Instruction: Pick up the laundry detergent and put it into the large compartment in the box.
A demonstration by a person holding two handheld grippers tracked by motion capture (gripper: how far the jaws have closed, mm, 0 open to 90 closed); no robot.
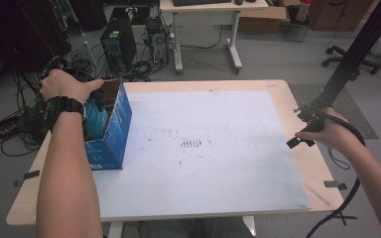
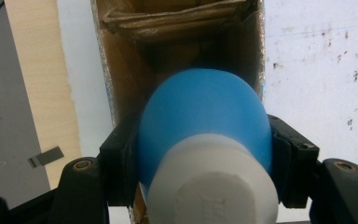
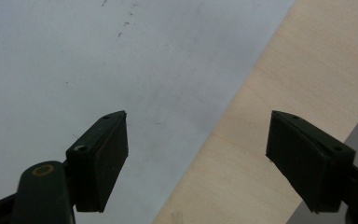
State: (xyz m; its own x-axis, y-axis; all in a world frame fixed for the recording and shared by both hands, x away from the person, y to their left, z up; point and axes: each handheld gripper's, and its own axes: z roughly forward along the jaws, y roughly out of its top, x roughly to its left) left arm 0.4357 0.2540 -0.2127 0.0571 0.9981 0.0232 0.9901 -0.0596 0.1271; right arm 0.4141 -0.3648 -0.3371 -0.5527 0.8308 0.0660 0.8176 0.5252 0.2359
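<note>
The desk [image 1: 297, 168] is a pale wooden top with rounded corners, most of it covered by a white sheet [image 1: 203, 148] that stops short of the right edge and leaves a bare wooden strip there. The middle and right of the sheet lie open — only faint dark specks mark it. At the far left stands a blue carton [image 1: 110, 134], its open top turned up and its brown cardboard inside showing in the left gripper view, with folded flaps at the far end.

In the carton's mouth sits a blue bottle [image 2: 205, 112] with a white cap [image 2: 212, 182], rounded at the shoulder and smooth; its lower part is hidden in the box. The left gripper [image 2: 203, 154] has its jaws pressed against the bottle's sides just above the cap, holding it over the carton's opening.

The right gripper [image 3: 196, 156] hovers at the desk's right edge — its jaws stand wide apart with nothing between them, above the line where sheet meets bare wood.
</note>
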